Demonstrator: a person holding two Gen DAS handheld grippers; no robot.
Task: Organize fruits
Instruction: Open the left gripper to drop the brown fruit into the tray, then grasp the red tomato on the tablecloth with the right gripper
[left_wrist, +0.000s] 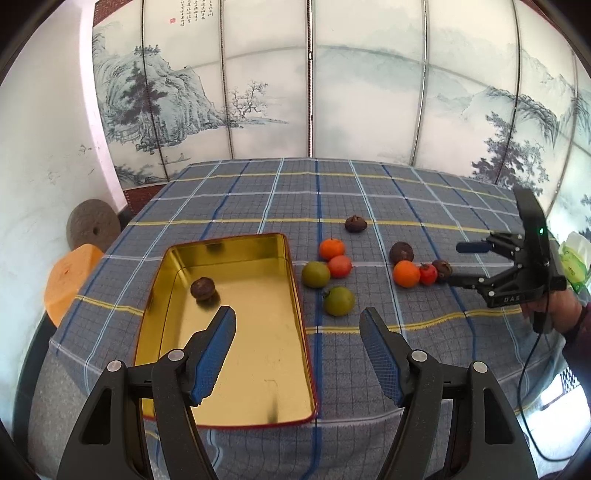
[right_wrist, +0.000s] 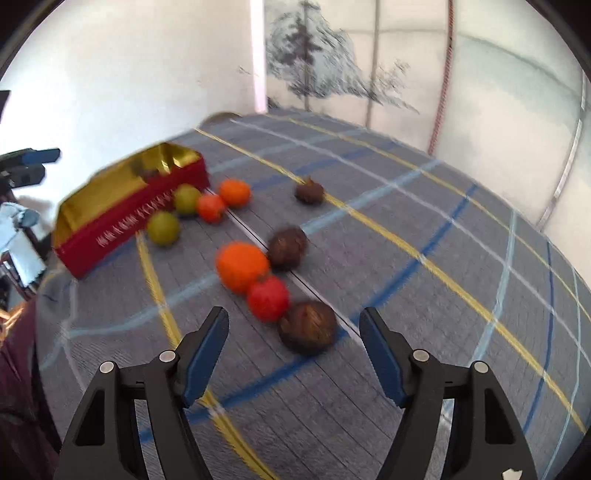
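Right wrist view shows my right gripper (right_wrist: 293, 325) spread wide with the nearest dark fruit (right_wrist: 307, 326) between its fingertips, untouched, a red fruit (right_wrist: 267, 297) touching it. My left gripper (left_wrist: 297, 323) hangs spread above the gold tin (left_wrist: 236, 332), whose far corner holds one dark fruit (left_wrist: 202, 288); bare plaid cloth (left_wrist: 369, 192) stretches beyond.

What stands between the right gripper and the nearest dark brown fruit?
Nothing visible. The right gripper has its jaws open, and the dark brown fruit lies just ahead on the checked cloth, touching a red fruit on its far side.
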